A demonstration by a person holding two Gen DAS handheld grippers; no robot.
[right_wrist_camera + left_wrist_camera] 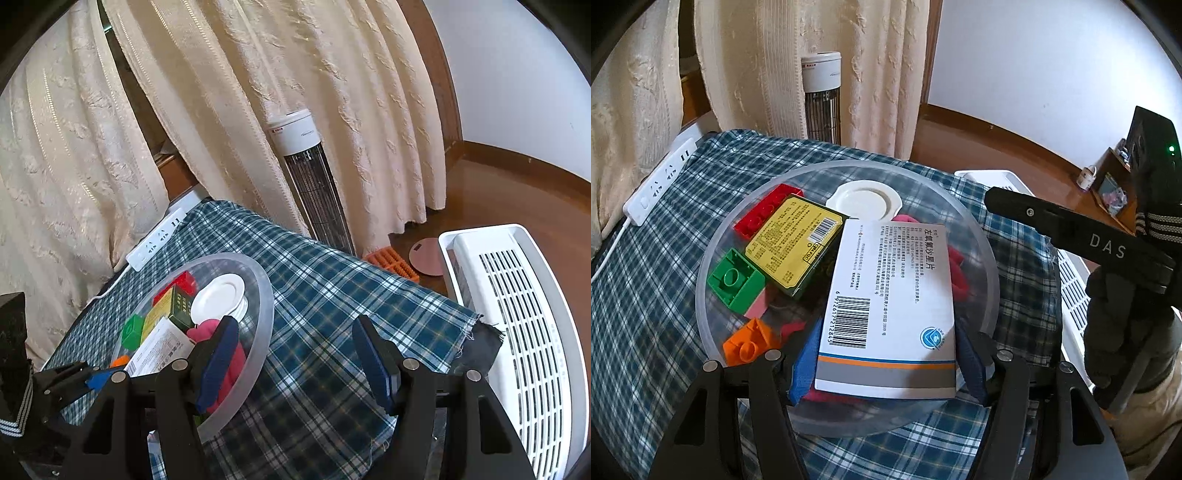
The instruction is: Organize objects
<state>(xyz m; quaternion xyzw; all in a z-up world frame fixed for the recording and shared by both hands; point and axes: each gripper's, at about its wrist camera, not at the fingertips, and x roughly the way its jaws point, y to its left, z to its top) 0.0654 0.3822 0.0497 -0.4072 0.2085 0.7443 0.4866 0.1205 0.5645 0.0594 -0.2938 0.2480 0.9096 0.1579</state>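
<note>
A clear round plastic bowl [975, 236] sits on the plaid-covered table. It holds a red brick [764, 212], a green brick [737, 278], an orange brick [750, 341], a yellow-green box [796, 242], a white lid [864, 201] and pink cloth [958, 269]. My left gripper [886, 354] hangs over the bowl's near side, its blue pads on either side of a white medicine box [890, 306]. My right gripper [291, 354] is open and empty over the cloth, just right of the bowl [264, 314]; its body shows in the left wrist view [1082, 236].
A white power strip [661, 184] lies at the table's far left edge. A white air purifier [517, 332] stands right of the table. A tower heater [314, 184], curtains, an orange object [393, 264] and a round disc [426, 256] are on the floor behind.
</note>
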